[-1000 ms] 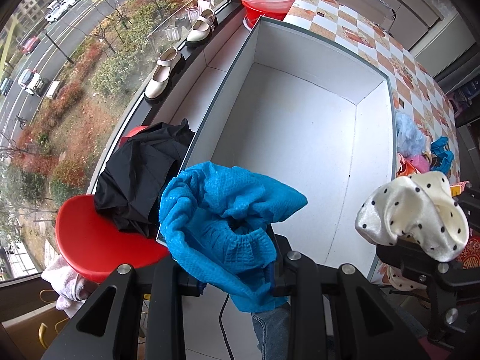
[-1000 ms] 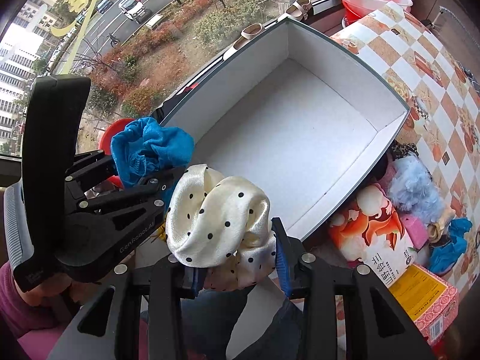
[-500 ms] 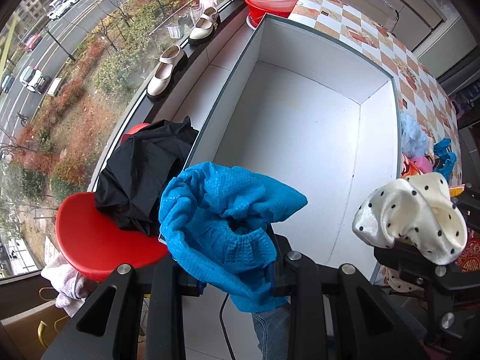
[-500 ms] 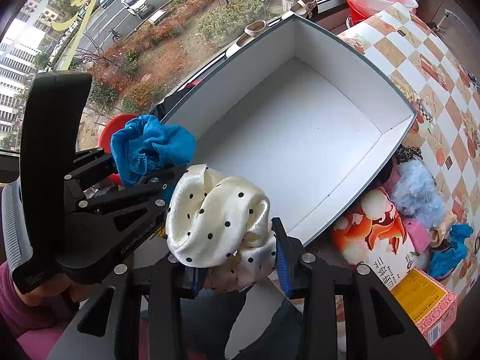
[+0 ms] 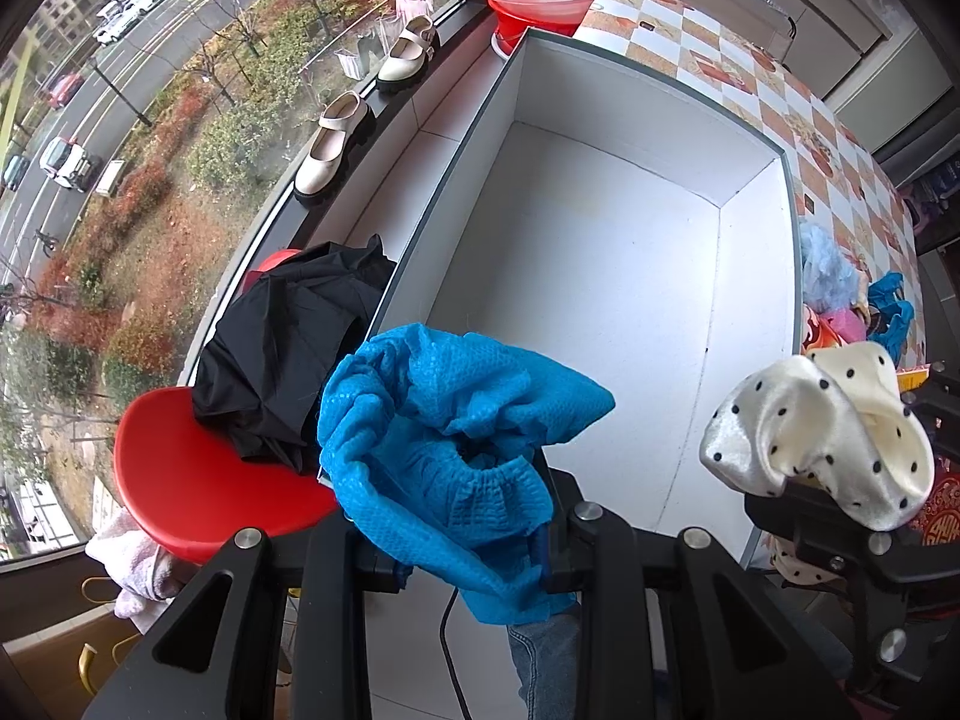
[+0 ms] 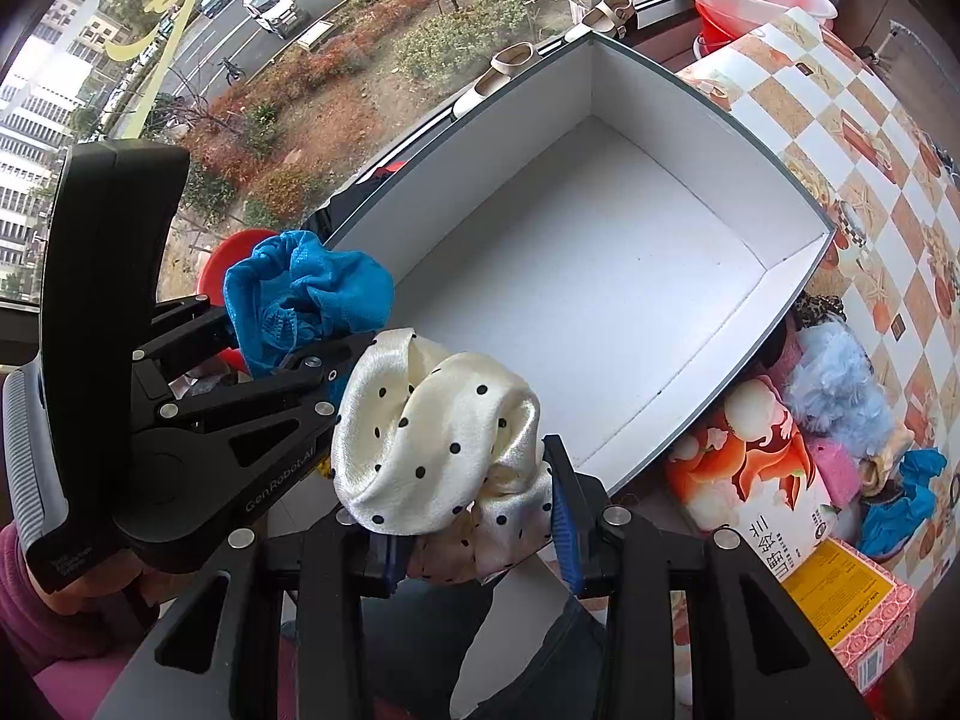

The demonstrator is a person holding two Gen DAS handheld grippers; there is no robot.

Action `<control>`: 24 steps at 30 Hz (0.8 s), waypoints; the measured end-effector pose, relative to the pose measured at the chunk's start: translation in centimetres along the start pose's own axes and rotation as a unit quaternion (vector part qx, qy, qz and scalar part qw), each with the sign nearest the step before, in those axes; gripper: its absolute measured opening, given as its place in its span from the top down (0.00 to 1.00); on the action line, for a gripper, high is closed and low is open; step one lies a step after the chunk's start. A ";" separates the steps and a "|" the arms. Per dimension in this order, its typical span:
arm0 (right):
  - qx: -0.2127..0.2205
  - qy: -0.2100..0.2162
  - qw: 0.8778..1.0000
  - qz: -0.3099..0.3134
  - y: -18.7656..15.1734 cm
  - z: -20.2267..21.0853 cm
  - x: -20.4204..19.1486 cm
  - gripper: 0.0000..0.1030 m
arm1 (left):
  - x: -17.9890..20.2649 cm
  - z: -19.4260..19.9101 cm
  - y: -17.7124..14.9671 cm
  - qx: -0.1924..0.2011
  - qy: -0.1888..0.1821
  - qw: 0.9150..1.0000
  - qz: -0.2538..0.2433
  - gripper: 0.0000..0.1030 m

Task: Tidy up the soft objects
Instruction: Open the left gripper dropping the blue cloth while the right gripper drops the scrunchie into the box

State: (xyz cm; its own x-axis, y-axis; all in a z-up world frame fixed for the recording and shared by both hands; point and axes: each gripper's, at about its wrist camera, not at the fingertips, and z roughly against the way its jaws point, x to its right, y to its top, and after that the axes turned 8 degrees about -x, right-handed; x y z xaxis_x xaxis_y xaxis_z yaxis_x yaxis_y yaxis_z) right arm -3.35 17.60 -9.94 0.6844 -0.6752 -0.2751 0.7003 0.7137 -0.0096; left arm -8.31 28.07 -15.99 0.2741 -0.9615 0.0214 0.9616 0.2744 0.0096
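Your left gripper pinched the blue cover, your right gripper the dotted scrunchie, with the open box just beyond both sets of fingertips.

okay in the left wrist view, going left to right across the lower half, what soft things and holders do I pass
red stool → black cloth → blue textured cloth in the left hand-held gripper → white box floor → polka-dot cream cloth

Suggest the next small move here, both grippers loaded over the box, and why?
Probably open the left gripper and let the blue cloth drop. It hangs at the near edge of the white box, whose floor is bare. The right gripper holds the dotted cream cloth beside it and could follow, perhaps after easing both further in.
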 end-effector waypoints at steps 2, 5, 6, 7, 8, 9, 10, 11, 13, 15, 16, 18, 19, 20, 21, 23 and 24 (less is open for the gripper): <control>0.000 0.000 1.000 0.000 0.0 0.0 0.0 0.62 | 0.0 0.0 0.0 0.000 0.001 1.000 0.000 0.70; 0.000 0.000 1.000 0.000 0.0 0.0 0.0 0.62 | 0.1 -0.1 0.0 -0.001 0.002 1.000 -0.002 0.69; 0.000 0.000 1.000 0.000 0.0 0.0 0.0 0.62 | 0.2 -0.1 0.0 0.000 0.003 1.000 -0.003 0.69; 0.000 0.000 1.000 0.001 0.0 0.0 0.0 0.62 | 0.3 0.0 0.0 0.001 0.003 1.000 -0.005 0.69; 0.000 0.000 1.000 0.001 0.0 0.0 0.0 0.62 | 0.4 0.0 0.0 0.004 0.004 1.000 -0.005 0.67; 0.002 0.001 1.000 0.001 0.1 0.0 0.0 0.62 | 0.4 0.2 0.0 0.010 0.006 1.000 -0.004 0.63; 0.004 0.002 1.000 0.002 0.1 0.1 -0.1 0.62 | 0.3 0.3 0.0 0.014 0.009 1.000 -0.002 0.52; 0.006 0.005 1.000 0.001 0.2 0.2 -0.1 0.61 | 0.4 0.4 0.1 0.016 0.011 1.000 -0.001 0.46; 0.012 0.012 1.000 -0.004 0.2 0.4 0.1 0.50 | 0.0 0.6 0.1 0.022 0.010 1.000 0.010 0.27; 0.018 0.011 1.000 -0.016 0.0 0.7 0.4 0.35 | -0.5 0.7 0.3 0.020 0.001 0.999 0.025 0.23; 0.019 0.006 1.000 -0.024 -0.1 0.8 0.7 0.21 | -0.9 0.7 0.3 0.020 -0.008 0.999 0.032 0.21; 0.023 0.004 0.999 -0.043 -0.3 1.1 1.6 0.10 | -1.3 0.8 0.6 0.016 -0.017 0.999 0.043 0.15; 0.030 0.010 0.998 -0.049 -0.5 1.5 1.9 0.09 | -1.3 0.9 0.8 0.015 -0.021 0.999 0.046 0.10; 0.036 0.013 0.998 -0.055 -0.7 1.9 2.2 0.09 | -1.3 1.0 0.9 0.015 -0.026 0.998 0.049 0.09; 0.041 0.011 0.997 -0.059 -0.9 2.3 2.5 0.09 | -1.3 1.2 0.9 0.017 -0.037 0.998 0.050 0.09; 0.049 0.004 0.997 -0.066 -1.4 3.3 2.9 0.09 | -0.7 1.8 1.3 0.020 -0.063 0.997 0.042 0.08; 0.051 0.002 0.996 -0.071 -1.7 3.8 3.2 0.09 | -0.3 2.3 1.4 0.024 -0.076 0.996 0.035 0.08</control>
State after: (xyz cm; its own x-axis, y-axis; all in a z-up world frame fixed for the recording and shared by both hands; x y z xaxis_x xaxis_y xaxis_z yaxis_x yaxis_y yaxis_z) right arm -1.57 13.50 -7.14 0.5760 -0.7671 -0.2825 0.8072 0.5883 0.0482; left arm -7.04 28.78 -13.66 0.3322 -0.9267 0.1758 0.9371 0.3454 0.0501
